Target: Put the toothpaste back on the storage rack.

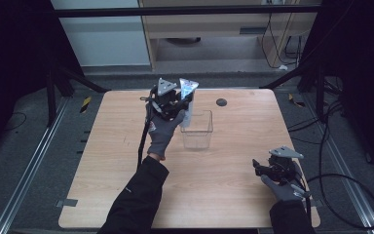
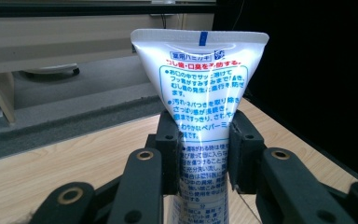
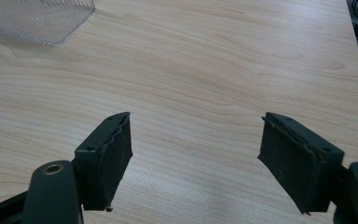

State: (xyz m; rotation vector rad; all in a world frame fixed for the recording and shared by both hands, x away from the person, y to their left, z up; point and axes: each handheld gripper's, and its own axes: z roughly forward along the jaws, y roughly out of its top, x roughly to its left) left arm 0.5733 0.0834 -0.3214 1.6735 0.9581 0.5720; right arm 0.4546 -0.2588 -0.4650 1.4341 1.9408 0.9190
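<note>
A white toothpaste tube (image 2: 204, 93) with blue and red print stands upright between my left gripper's jaws, crimped end up. My left gripper (image 2: 204, 148) is shut on the tube's middle. From above, the tube (image 1: 187, 95) hangs over the left rim of a clear plastic container (image 1: 197, 130) at the table's middle, its lower end inside or just behind the wall. My left gripper (image 1: 175, 105) is held up at the container's far left corner. My right gripper (image 3: 196, 156) rests low over bare wood, jaws wide apart and empty, at the near right of the table (image 1: 265, 168).
The wooden table (image 1: 107, 161) has a small dark round mark (image 1: 221, 102) behind the container. A corner of the clear container (image 3: 37, 21) lies ahead and left of the right gripper. Metal rails and cables run along the floor on both sides.
</note>
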